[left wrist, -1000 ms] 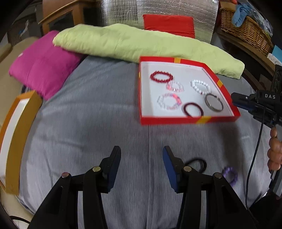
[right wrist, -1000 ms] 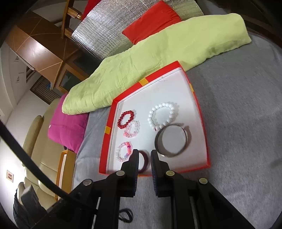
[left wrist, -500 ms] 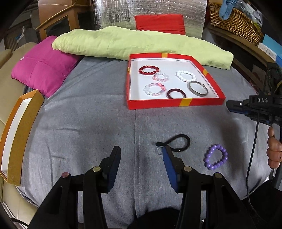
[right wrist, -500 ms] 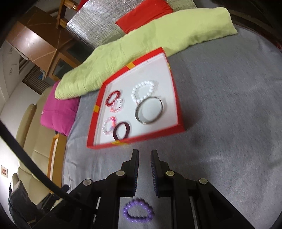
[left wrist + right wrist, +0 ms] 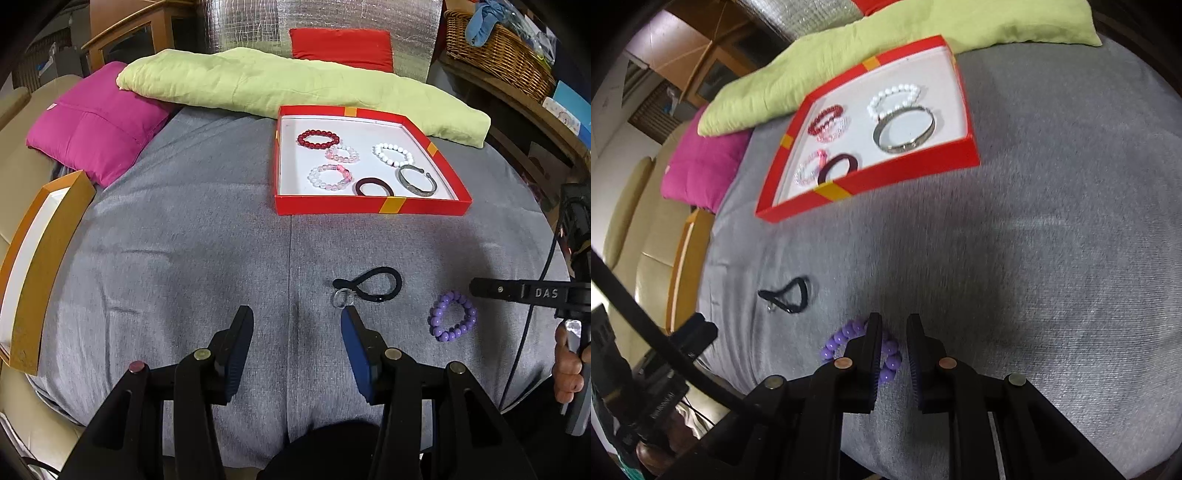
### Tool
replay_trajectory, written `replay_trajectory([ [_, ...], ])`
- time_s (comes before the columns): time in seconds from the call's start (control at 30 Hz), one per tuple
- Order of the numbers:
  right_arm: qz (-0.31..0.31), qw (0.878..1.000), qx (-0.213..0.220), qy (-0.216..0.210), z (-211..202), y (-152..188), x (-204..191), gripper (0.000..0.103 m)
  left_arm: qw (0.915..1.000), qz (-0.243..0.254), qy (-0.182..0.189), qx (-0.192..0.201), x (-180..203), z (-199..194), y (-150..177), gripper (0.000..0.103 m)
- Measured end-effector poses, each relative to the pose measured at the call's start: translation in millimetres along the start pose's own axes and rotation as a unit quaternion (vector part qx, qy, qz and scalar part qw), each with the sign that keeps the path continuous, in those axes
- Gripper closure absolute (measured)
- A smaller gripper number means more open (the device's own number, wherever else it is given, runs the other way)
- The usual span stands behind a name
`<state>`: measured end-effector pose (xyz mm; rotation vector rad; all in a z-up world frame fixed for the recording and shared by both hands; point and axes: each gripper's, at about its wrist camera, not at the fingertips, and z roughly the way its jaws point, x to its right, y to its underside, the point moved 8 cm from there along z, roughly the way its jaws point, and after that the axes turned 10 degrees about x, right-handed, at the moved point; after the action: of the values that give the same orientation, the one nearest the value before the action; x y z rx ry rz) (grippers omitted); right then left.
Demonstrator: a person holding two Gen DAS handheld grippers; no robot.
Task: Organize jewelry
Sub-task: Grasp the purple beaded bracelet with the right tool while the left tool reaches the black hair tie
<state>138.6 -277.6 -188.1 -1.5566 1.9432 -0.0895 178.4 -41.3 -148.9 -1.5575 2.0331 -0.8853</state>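
Red tray (image 5: 369, 205) on the grey cover (image 5: 184, 258), holding six bracelets. Nearer the camera than the tray lie a black hair tie (image 5: 373, 283) and, to its right, a purple bracelet (image 5: 452, 315). Left gripper (image 5: 295, 325): jaws spread, empty, hovering short of the hair tie. Right gripper (image 5: 894, 332): jaws nearly together with only a narrow gap, nothing pinched; its left finger overlaps the purple bracelet (image 5: 862, 347).

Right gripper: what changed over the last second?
The right gripper drew back from over the red tray and came down beside the purple bracelet, jaws narrow and empty. The left gripper pulled back too, open. Tray contents, black loop and bracelet lie unchanged.
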Motion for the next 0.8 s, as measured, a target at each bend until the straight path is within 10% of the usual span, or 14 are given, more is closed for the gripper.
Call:
replay_trajectory([
  [0.8,-0.098,0.995,-0.025,0.02,14.8,14.0,-19.0,0.079,0.9997,-0.015,0.01,-0.016,-0.4,10.8,-0.5,0.053],
])
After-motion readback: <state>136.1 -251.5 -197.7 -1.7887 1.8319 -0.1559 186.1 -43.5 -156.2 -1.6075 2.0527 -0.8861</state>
